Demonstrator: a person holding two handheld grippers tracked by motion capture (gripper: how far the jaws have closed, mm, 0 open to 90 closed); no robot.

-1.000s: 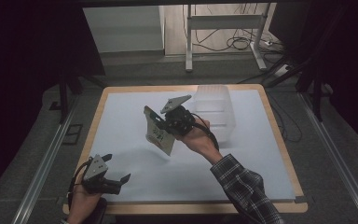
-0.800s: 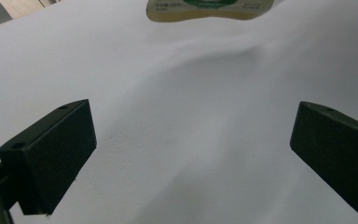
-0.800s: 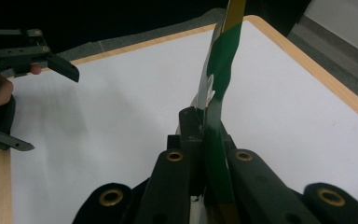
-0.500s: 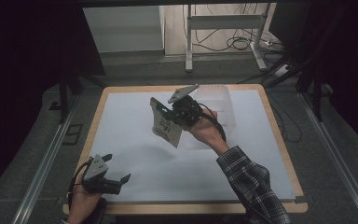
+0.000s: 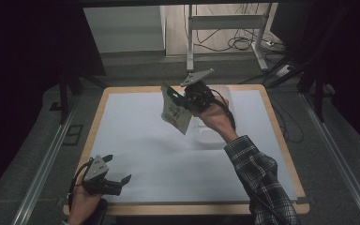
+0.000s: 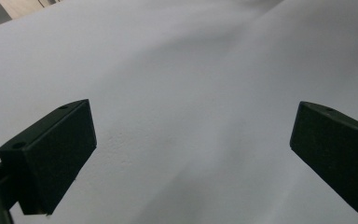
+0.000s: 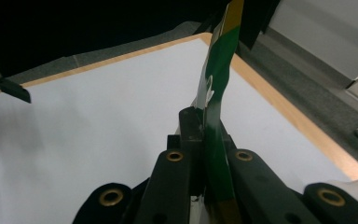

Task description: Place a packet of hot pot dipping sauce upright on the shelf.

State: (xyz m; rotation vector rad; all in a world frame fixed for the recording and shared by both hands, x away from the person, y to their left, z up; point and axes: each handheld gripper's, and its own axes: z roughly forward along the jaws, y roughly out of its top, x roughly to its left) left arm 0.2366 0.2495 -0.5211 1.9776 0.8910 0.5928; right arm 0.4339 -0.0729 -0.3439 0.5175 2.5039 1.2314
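The right gripper (image 5: 183, 97) pinches a flat green-and-white printed packet (image 5: 176, 114) aloft near the white table's (image 5: 136, 140) far edge; edge-held, it may slip; the left gripper (image 5: 118, 178) rests spread near the front-left corner.

Dim room; grey floor (image 5: 136, 70); cables (image 5: 243, 44) beside metal stand (image 5: 225, 23).

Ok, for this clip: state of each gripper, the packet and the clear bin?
Left gripper: open, holding nothing, low at the table's near left corner.
Right gripper: shut on the packet, raised.
Packet: lifted clear of the table, pinched at its edge.
Clear bin: on the table, contents cannot be told.
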